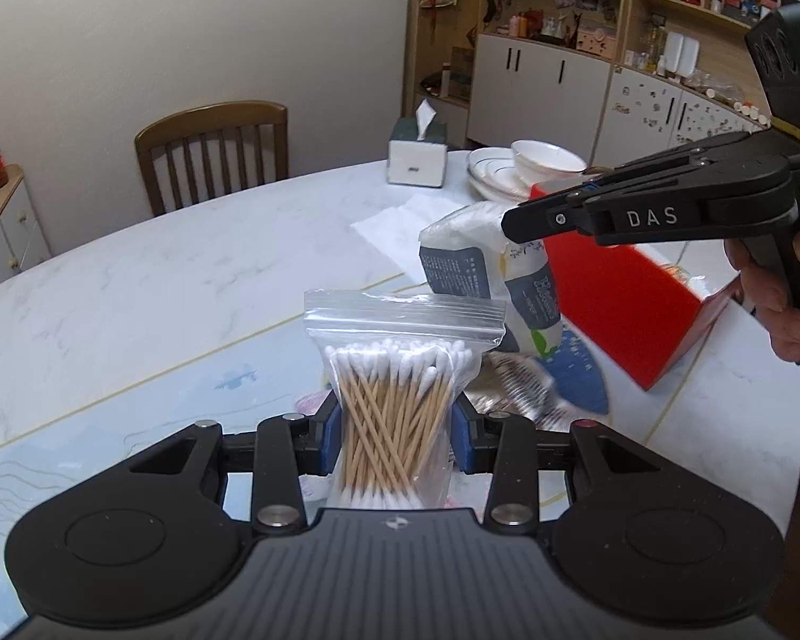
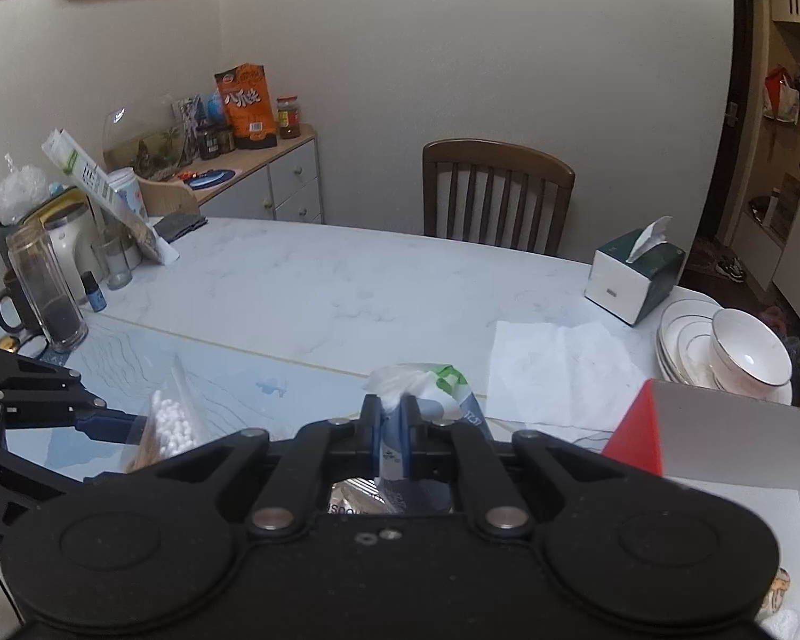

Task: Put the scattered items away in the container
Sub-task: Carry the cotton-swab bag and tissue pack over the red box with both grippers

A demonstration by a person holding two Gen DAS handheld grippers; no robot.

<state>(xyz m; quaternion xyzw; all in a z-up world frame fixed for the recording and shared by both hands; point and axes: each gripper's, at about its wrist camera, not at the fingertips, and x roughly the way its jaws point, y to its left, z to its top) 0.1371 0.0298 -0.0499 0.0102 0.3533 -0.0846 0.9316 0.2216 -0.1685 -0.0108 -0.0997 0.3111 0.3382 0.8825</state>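
Note:
My left gripper (image 1: 397, 426) is shut on a clear zip bag of cotton swabs (image 1: 400, 373), held upright above the table. My right gripper (image 2: 392, 426) is shut on the end of a blue and white tissue pack (image 2: 437, 389), which hangs off the table. In the left wrist view, the right gripper (image 1: 528, 224) comes in from the right with the tissue pack (image 1: 469, 266) under its tip. The red box (image 1: 629, 304) stands open just behind and to the right of it. The right wrist view shows the red box (image 2: 634, 432) close on the right and the swab bag (image 2: 173, 421) in the left gripper (image 2: 106, 424).
A silver foil packet (image 1: 522, 384) and a blue item (image 1: 576, 373) lie on the table mat below the tissue pack. Farther back are a paper towel (image 1: 400, 224), a tissue box (image 1: 417, 152), stacked plates with a bowl (image 1: 506, 170) and a chair (image 1: 213, 149). Jars and cups (image 2: 42, 288) crowd the table's left end.

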